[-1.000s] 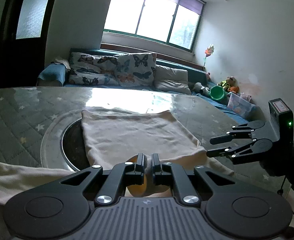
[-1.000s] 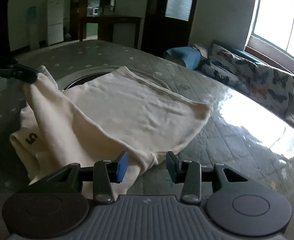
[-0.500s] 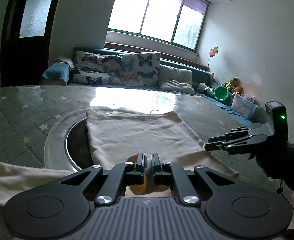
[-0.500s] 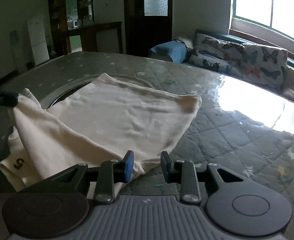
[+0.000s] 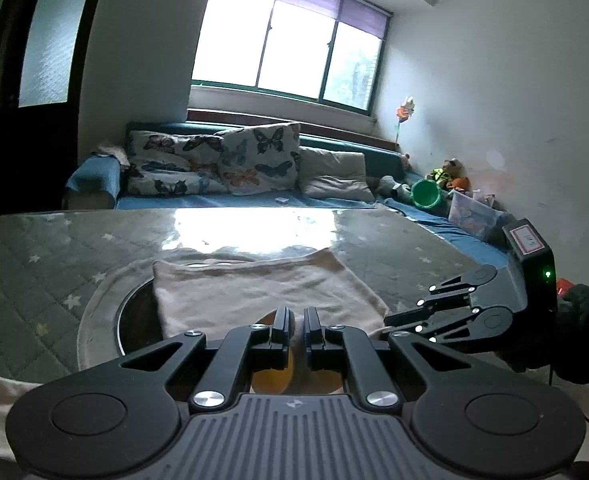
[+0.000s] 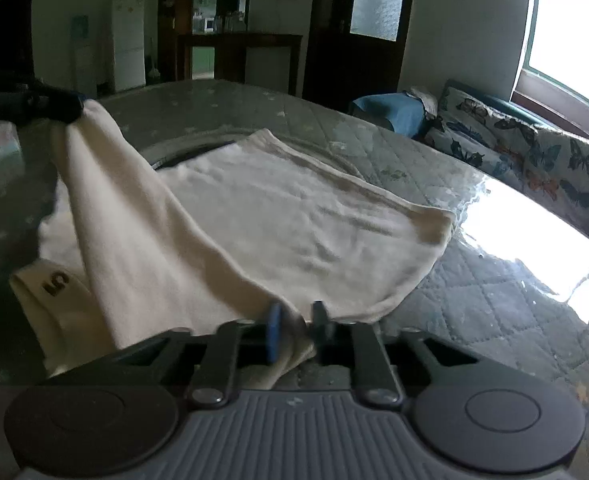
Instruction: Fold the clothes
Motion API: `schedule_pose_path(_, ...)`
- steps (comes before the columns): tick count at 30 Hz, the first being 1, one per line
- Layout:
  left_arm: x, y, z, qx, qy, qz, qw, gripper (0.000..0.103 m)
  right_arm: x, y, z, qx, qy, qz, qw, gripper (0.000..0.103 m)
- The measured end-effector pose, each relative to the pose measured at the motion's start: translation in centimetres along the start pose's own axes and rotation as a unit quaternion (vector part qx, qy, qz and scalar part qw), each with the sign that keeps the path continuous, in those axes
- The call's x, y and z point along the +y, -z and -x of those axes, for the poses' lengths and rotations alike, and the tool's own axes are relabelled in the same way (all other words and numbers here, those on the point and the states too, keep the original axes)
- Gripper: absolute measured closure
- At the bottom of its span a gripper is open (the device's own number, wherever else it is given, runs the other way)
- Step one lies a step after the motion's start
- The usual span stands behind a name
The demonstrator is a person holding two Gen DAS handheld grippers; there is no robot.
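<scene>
A cream garment (image 6: 262, 232) lies half spread on the quilted table, a sleeve with a black "5" (image 6: 56, 280) at its near left. My right gripper (image 6: 296, 322) is shut on the garment's near edge. My left gripper (image 5: 298, 322) is shut on another part of the same garment (image 5: 254, 292) and holds it lifted; in the right wrist view it shows at the far left (image 6: 54, 106) with cloth hanging from it. The right gripper also shows in the left wrist view (image 5: 410, 312), at the cloth's right corner.
The table (image 5: 46, 256) has a round dark inset (image 5: 134, 320) under the garment. A blue sofa with butterfly cushions (image 5: 254, 160) stands behind the table below the window. Toys and a green bucket (image 5: 426, 196) sit at the far right. A door and cabinets (image 6: 234, 52) are beyond the table.
My right gripper has closed on the garment's near edge; it was open before. The left gripper stays shut on the cloth and has lifted it higher.
</scene>
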State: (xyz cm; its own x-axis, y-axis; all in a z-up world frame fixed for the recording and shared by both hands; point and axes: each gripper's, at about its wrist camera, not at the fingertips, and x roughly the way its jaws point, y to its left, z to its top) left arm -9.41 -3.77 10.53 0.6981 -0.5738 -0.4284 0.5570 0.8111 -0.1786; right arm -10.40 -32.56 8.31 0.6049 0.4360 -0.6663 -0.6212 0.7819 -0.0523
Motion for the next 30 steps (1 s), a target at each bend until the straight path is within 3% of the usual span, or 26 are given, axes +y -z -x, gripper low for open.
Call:
schedule_pose_path(2,-0.5,-0.6,0.1,-0.01,0.012,-0.005,0.9999,0.095,-0.4,0.2,1.0,-0.008,-0.01,-0.01,1.0,0.101)
schedule_pose_path(12,-4.0,-3.7,-1.5,-0.045,0.078,-0.046,0.9949,0.095,-2.4,2.7,4.1,0.005,0.038,-0.038,0.999,0.102)
schedule_pose_path(15,-4.4,-4.1,-2.9,-0.04,0.08,-0.051,0.9947,0.095,-3.1,3.2,4.8,-0.001,0.043,-0.053,0.998,0.101)
schedule_pose_path(18,-3.9,-4.2,-4.1,-0.022,0.069,-0.042,0.9964,0.095,-3.0,2.9,5.6,-0.02,0.029,-0.062,0.997,0.094)
schedule_pose_path(21,-3.4,-3.9,-4.3,-0.014,0.048,-0.041,0.9979,0.095,-1.2,2.3,6.2,-0.034,0.011,-0.04,0.999,0.068)
schedule_pose_path(23,-2.9,-3.8,-4.0,-0.012,0.037,-0.034,0.9986,0.095,0.5,2.2,6.3,-0.037,-0.016,-0.023,0.999,0.064)
schedule_pose_path(26,-2.5,-4.1,-3.7,-0.016,0.03,-0.028,0.999,0.095,3.0,2.1,6.3,-0.041,-0.035,0.005,0.999,0.046)
schedule_pose_path(30,-3.4,-5.3,-3.5,-0.029,0.043,-0.038,0.9979,0.095,6.2,1.8,4.9,-0.051,0.005,0.066,0.997,0.036)
